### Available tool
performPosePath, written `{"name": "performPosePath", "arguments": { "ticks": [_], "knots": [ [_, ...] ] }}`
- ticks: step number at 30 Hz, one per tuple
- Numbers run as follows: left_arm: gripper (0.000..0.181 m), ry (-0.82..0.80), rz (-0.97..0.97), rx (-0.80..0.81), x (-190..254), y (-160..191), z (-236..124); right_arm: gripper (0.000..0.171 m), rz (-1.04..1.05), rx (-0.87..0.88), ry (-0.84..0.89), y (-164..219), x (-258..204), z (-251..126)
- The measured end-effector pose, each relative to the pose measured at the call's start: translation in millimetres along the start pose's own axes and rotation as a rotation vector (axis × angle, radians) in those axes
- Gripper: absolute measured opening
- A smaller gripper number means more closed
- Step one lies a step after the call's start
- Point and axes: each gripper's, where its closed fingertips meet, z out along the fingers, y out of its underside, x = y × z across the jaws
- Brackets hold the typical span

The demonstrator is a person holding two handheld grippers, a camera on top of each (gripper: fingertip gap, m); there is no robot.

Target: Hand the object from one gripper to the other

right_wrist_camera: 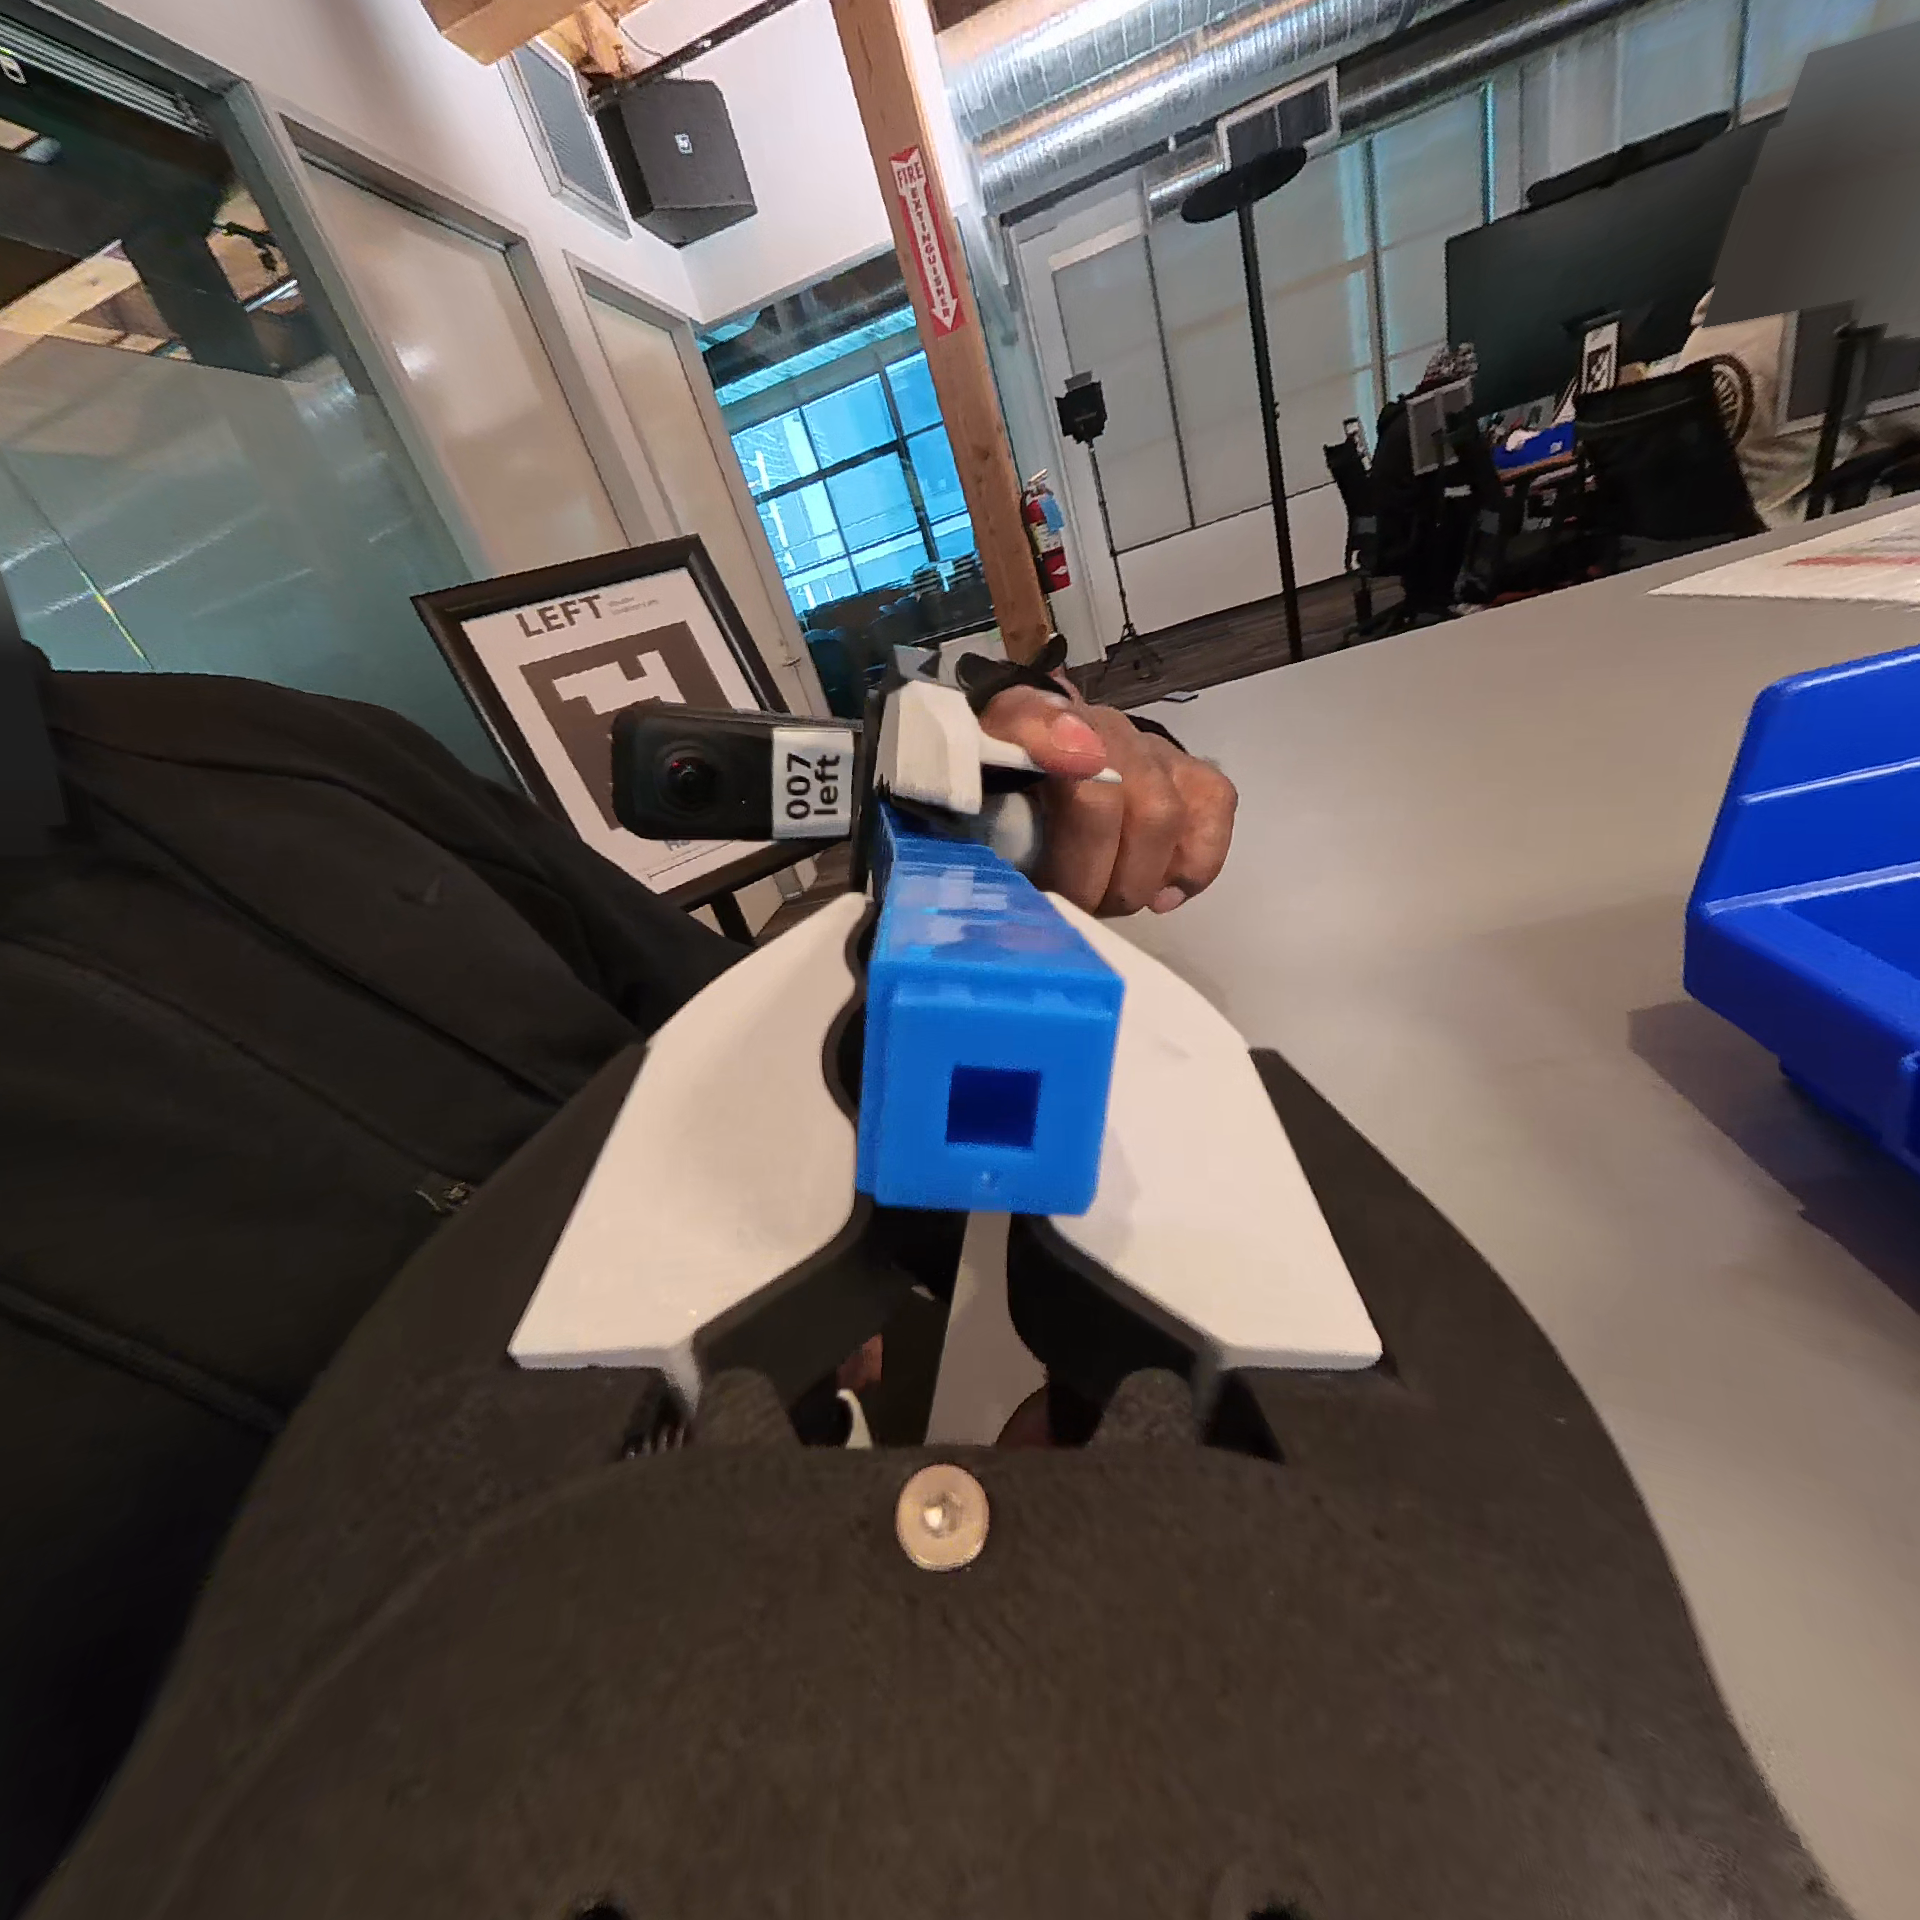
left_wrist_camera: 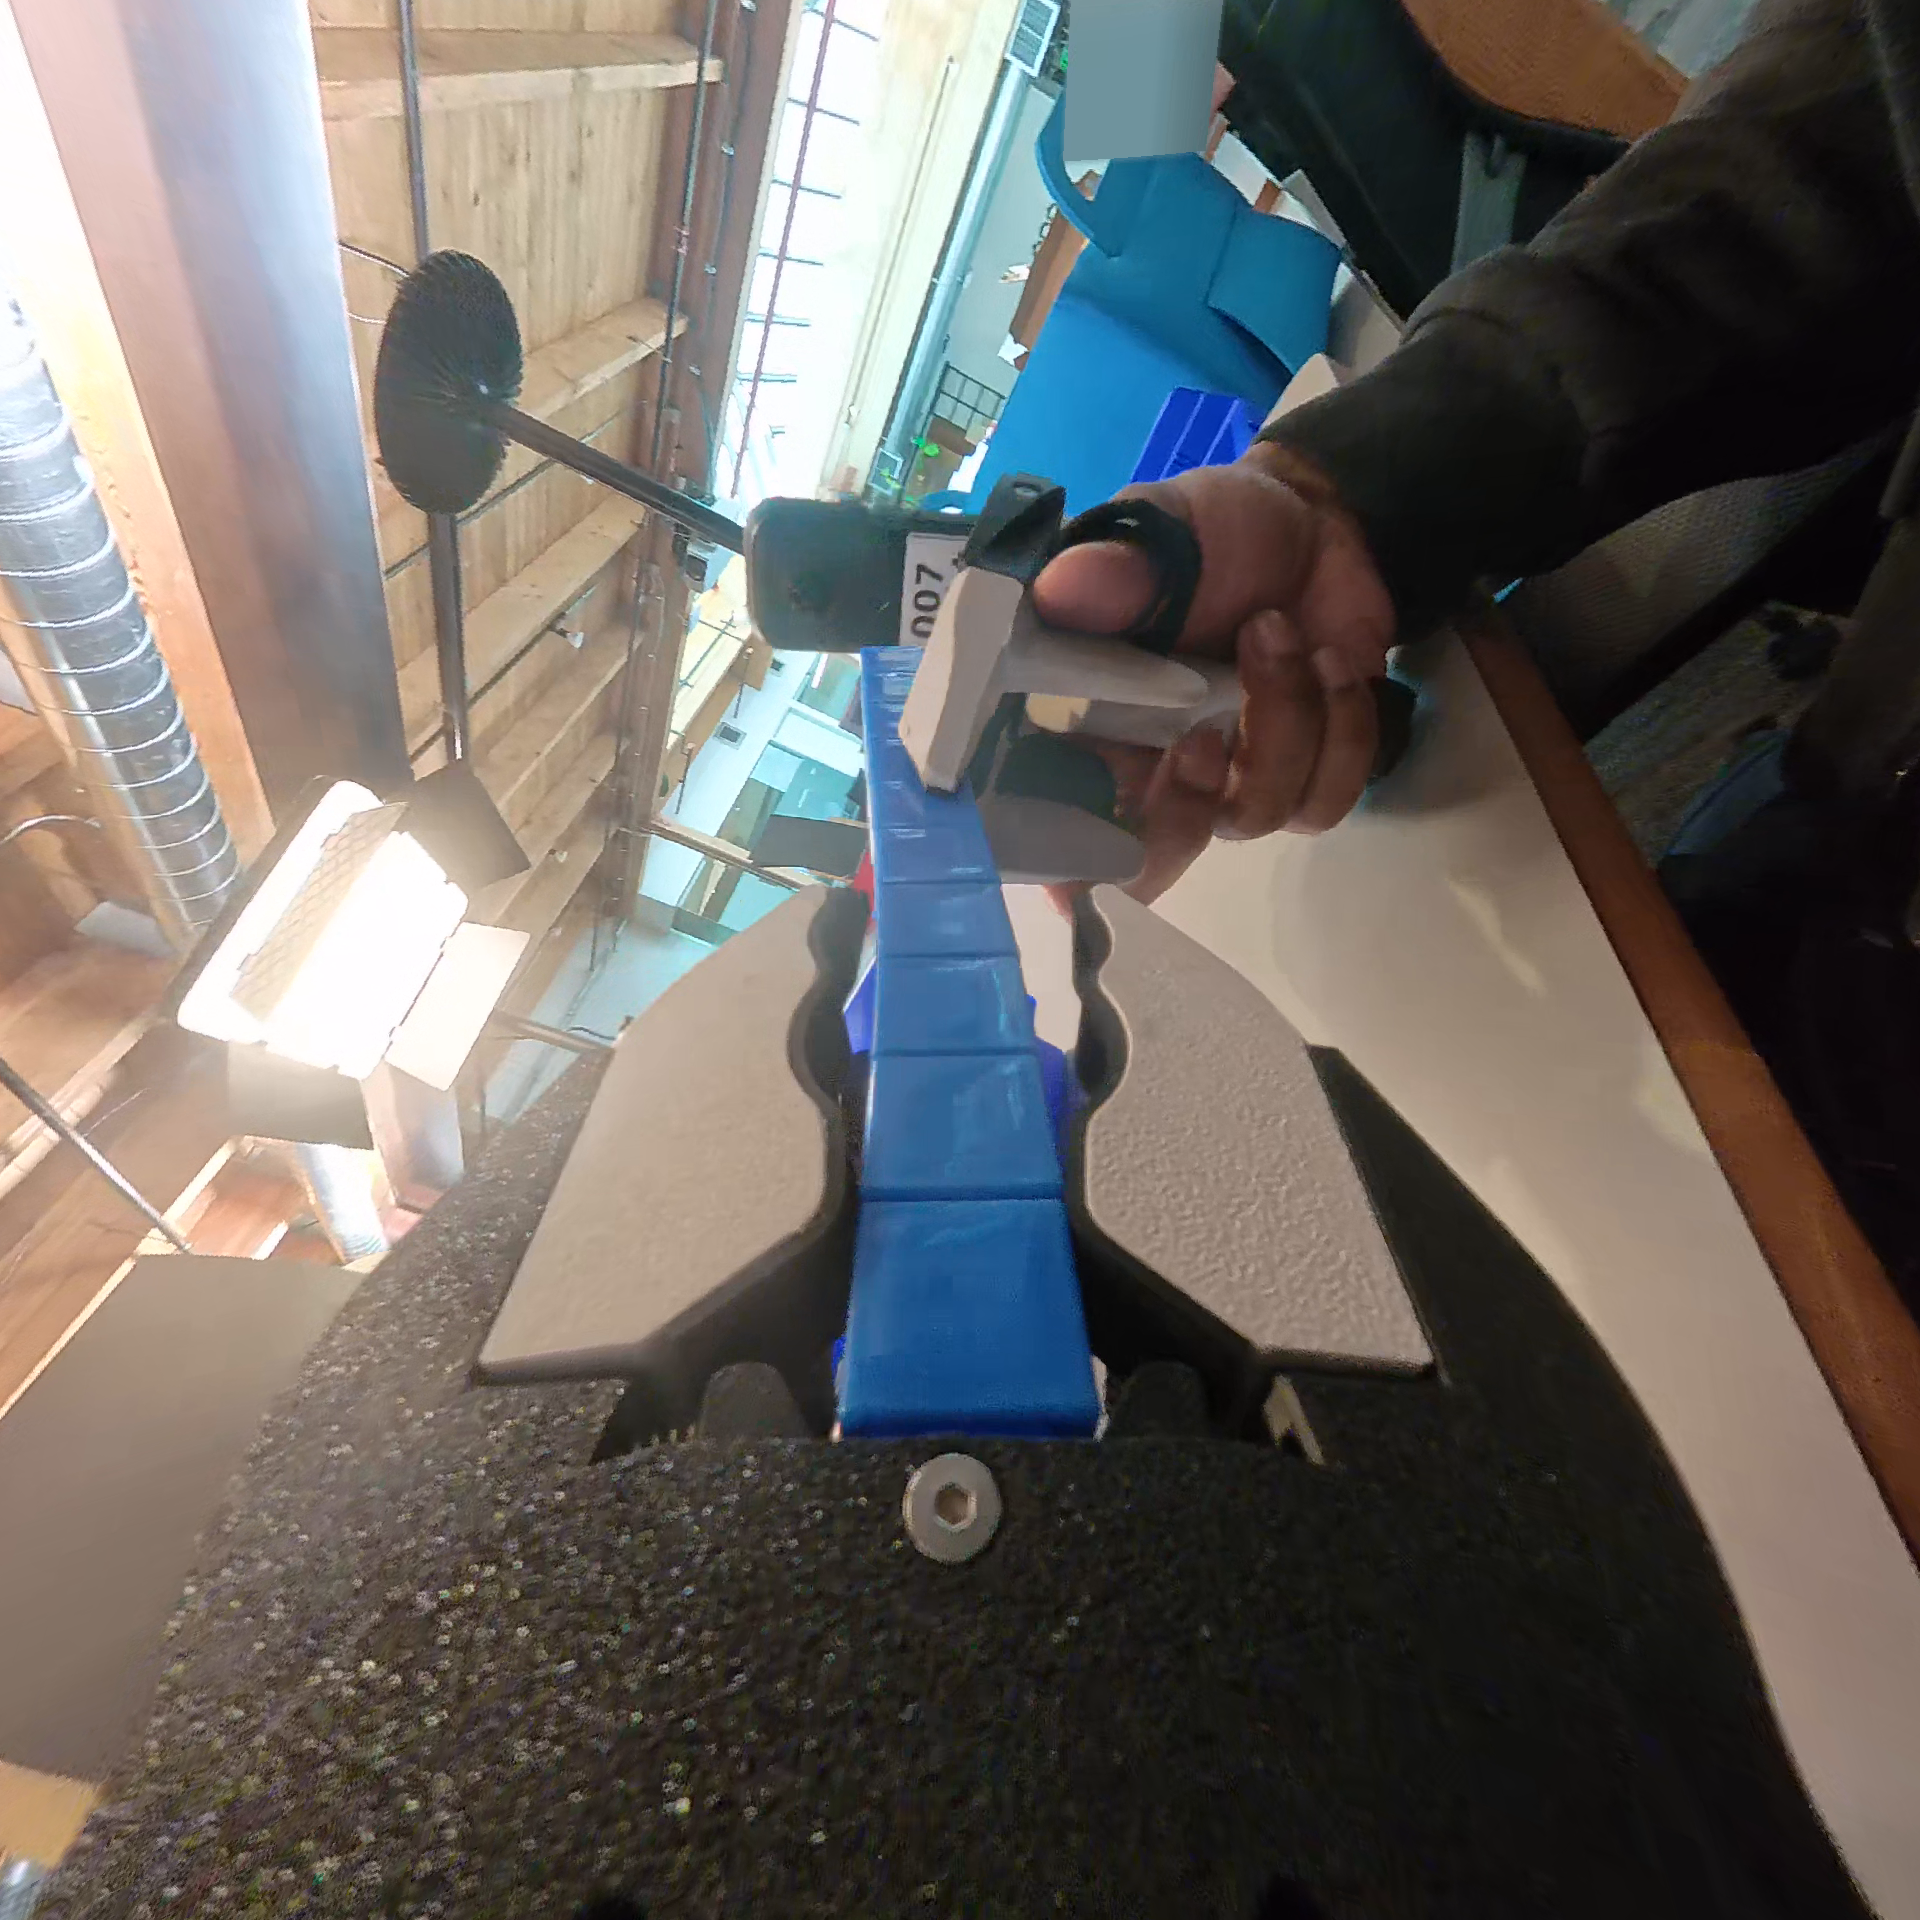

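A long blue bar of linked cubes (left_wrist_camera: 966, 1122) runs from between my left gripper's fingers to my right gripper. My left gripper (left_wrist_camera: 961, 914) stands around its near part, slightly wider than the bar, and a sliver of table shows beside it. My right gripper (left_wrist_camera: 977, 810), held by a hand, is shut on the bar near its far end. In the right wrist view the bar (right_wrist_camera: 987, 1091) points its square end at the camera, clamped at my right gripper's (right_wrist_camera: 971, 925) fingertips. The left gripper (right_wrist_camera: 914, 800) sits around its far end. The bar is held above the table.
A grey table (right_wrist_camera: 1455, 831) with a wooden edge lies below. A blue bin (right_wrist_camera: 1849, 883) stands on it at the right and also shows in the left wrist view (left_wrist_camera: 1205, 436). A framed marker sign (right_wrist_camera: 613, 707) and a person's dark jacket (right_wrist_camera: 260, 935) are at the left. The tips of both grippers are at nearly the same place.
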Motion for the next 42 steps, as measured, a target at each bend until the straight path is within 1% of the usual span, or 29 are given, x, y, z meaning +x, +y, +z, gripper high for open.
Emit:
{"name": "performPosePath", "arguments": {
  "ticks": [9, 13, 17, 19, 22, 25, 27, 36, 42],
  "knots": [
    [0.042, 0.045, -0.035, 0.025, 6, -4, -2, 0.023, 0.124, -0.038, -0.037, 8, 3, 1],
    [0.042, 0.018, -0.065, 0.039, 1, -4, 1, 0.024, 0.110, -0.021, -0.022, 4, 4, 0],
    [0.042, 0.004, -0.084, 0.056, 0, -5, 2, 0.030, 0.072, -0.003, 0.017, 0, 7, -3],
    [0.042, 0.003, -0.092, 0.067, -1, -6, 0, 0.033, 0.078, 0.031, 0.013, -6, 8, -6],
    [0.042, -0.006, -0.095, 0.077, -4, -6, -3, 0.033, 0.086, 0.066, -0.008, -12, 5, -10],
    [0.042, -0.009, -0.085, 0.066, -5, -4, -4, 0.031, 0.093, 0.062, -0.016, -11, 5, -10],
    [0.042, -0.005, -0.087, 0.066, -5, -4, -5, 0.025, 0.091, 0.054, -0.044, -10, 1, -9],
    [0.042, 0.056, -0.086, 0.049, 5, -5, -4, 0.024, 0.125, 0.005, -0.086, -2, -3, -11],
    [0.042, 0.037, -0.097, 0.039, 3, -3, -1, 0.024, 0.135, 0.009, -0.074, -2, 0, -13]
  ]
}}
